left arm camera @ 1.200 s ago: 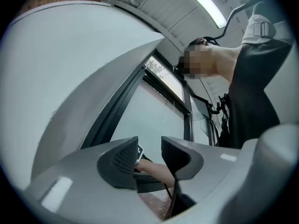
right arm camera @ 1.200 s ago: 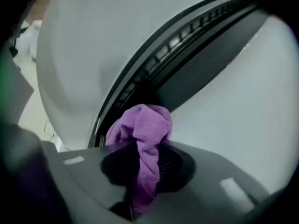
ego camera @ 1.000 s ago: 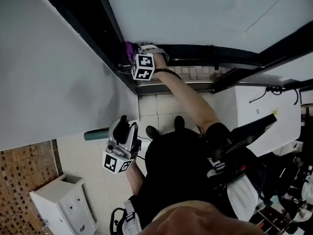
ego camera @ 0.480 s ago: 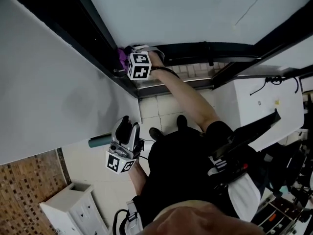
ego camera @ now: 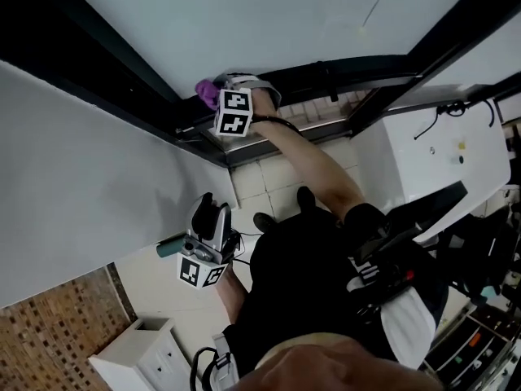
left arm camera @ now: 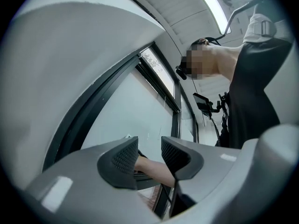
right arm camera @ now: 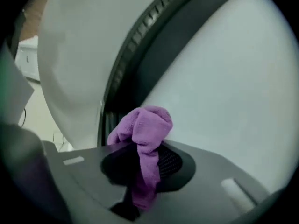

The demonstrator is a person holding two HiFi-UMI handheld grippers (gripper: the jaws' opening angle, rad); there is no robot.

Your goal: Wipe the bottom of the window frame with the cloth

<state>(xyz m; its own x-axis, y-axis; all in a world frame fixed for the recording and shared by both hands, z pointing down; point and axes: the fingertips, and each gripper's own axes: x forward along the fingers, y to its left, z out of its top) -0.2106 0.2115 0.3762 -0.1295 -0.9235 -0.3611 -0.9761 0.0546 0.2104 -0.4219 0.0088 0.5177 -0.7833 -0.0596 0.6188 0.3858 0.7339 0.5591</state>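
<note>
A purple cloth (right arm camera: 142,134) is bunched between the jaws of my right gripper (right arm camera: 140,164), which is shut on it. In the head view that right gripper (ego camera: 221,96) is held up at the black window frame (ego camera: 317,72), with the purple cloth (ego camera: 207,93) showing at its tip by the frame's left corner. The dark frame (right arm camera: 135,55) and pale glass fill the right gripper view. My left gripper (ego camera: 205,218) hangs low by the person's body, away from the window. Its jaws (left arm camera: 148,154) stand open with nothing between them.
A grey wall panel (ego camera: 73,169) runs along the left of the window. A white cabinet (ego camera: 134,353) stands at the bottom left on the tiled floor. A white unit with cables (ego camera: 440,157) and a rack of gear sit at the right.
My right gripper with the cloth has stayed at the frame's left corner while the head view swung. The cloth shows more clearly now. The left gripper has barely moved.
</note>
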